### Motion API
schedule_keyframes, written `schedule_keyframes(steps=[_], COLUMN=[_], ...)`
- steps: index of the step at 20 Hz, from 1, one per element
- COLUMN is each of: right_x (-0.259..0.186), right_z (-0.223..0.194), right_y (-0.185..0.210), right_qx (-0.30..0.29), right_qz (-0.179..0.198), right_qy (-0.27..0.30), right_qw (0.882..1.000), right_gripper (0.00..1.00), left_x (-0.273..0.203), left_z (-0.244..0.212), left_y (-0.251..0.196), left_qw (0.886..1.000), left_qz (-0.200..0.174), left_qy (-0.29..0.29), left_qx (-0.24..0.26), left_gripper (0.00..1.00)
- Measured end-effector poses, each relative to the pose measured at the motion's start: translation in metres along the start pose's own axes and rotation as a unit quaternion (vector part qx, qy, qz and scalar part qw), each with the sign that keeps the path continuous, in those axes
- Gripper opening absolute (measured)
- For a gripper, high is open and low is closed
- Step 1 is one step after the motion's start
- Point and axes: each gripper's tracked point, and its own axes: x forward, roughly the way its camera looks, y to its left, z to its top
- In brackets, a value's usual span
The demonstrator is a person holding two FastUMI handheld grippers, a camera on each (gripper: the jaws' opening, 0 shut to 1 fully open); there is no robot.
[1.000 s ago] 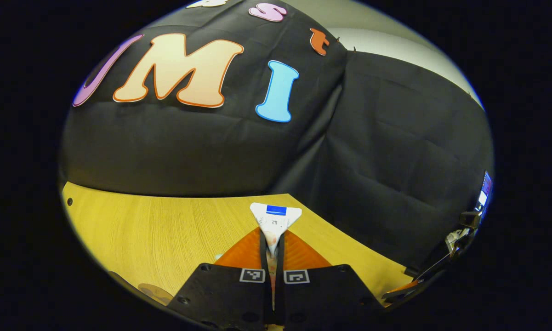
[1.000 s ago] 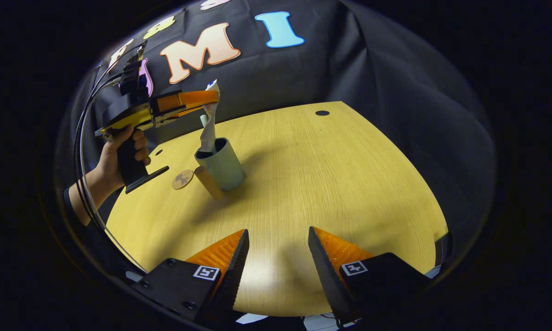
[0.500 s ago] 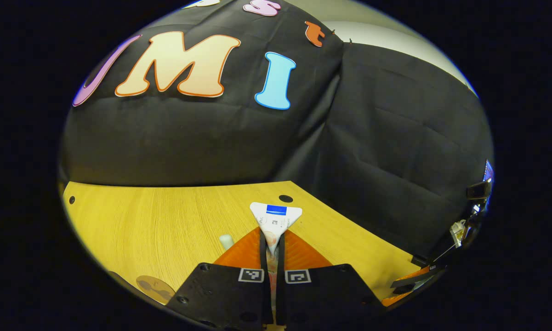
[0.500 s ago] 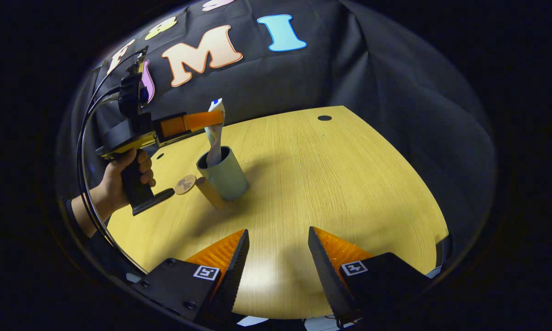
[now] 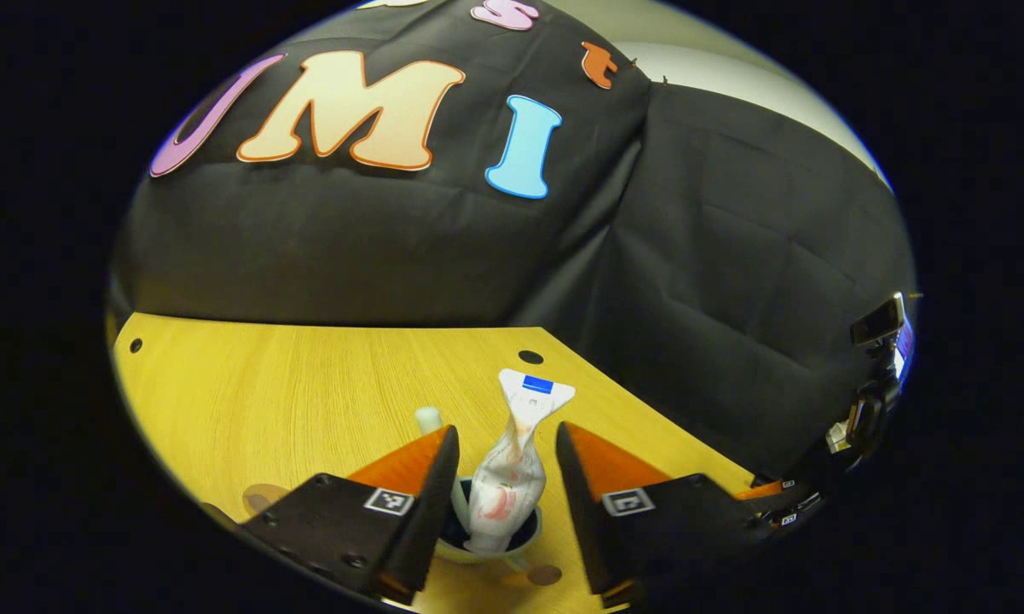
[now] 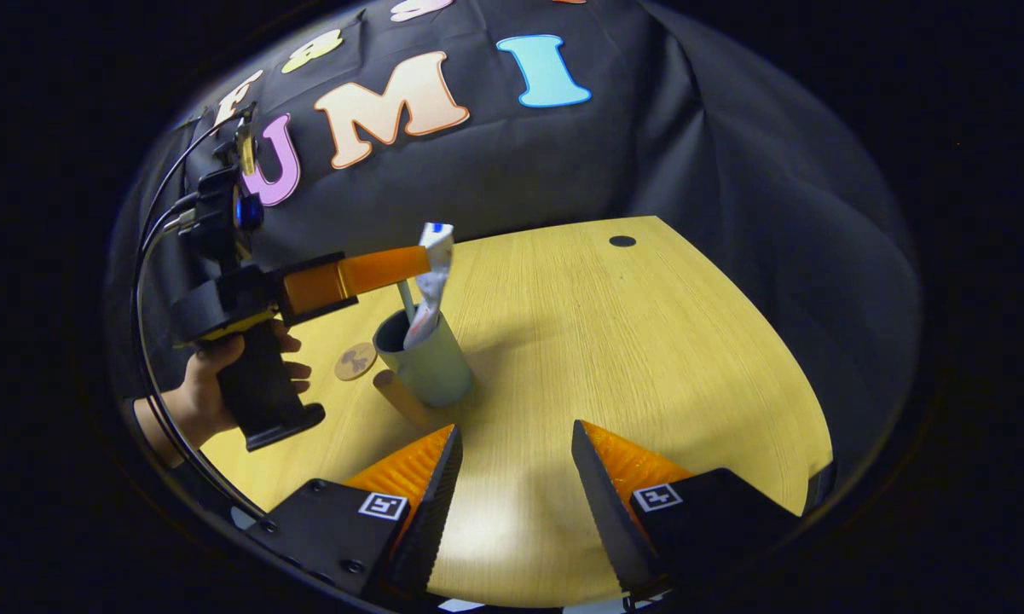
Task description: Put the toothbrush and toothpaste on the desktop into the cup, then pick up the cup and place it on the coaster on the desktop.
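Since the drop looks done: both items are in the cup, so the first half of the task seems wrapped up.
Left tool (image 5: 501,443): spread wide, gripping nothing, one finger either side of the toothpaste (image 5: 507,477) without touching.
Right tool (image 6: 512,460): also wide open and empty, hanging over bare worktop (image 6: 648,358) at 6 o'clock in the right gripper view.
Toothpaste: standing in the cup (image 6: 426,362), crimped end up, leaning a bit.
Toothbrush (image 6: 406,300): in the cup too, handle poking out.
Coaster (image 6: 355,361): flat on the worktop just beside the cup, at its 9 o'clock.
Next move, my guess: grab the cup by its wall, lift it straight so nothing tips out, and set it centred on the coaster.
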Motion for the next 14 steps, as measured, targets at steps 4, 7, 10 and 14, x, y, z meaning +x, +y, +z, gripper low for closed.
schedule_keyframes(steps=[4, 7, 10, 14], right_x=[-0.001, 0.000, 0.009, 0.024], right_z=[0.002, 0.006, 0.019, 0.024], right_y=[0.005, 0.015, 0.036, 0.059], right_qx=[-0.014, -0.024, -0.015, -0.004], right_qz=[0.012, 0.024, 0.041, 0.057], right_qy=[-0.004, -0.001, 0.007, 0.049], right_qw=[1.000, 0.999, 0.999, 0.997], right_gripper=[0.81, 0.83, 0.89, 0.98], left_x=[-0.021, -0.047, -0.077, -0.121], left_z=[-0.003, 0.017, 0.033, 0.047], left_y=[0.009, 0.015, 0.025, 0.052], left_qw=[1.000, 0.999, 0.997, 0.992], left_qz=[0.028, 0.042, 0.059, 0.100], left_qy=[0.002, -0.026, -0.048, -0.066], left_qx=[0.007, 0.015, 0.015, 0.028], left_gripper=[0.80, 0.88, 0.95, 0.94])
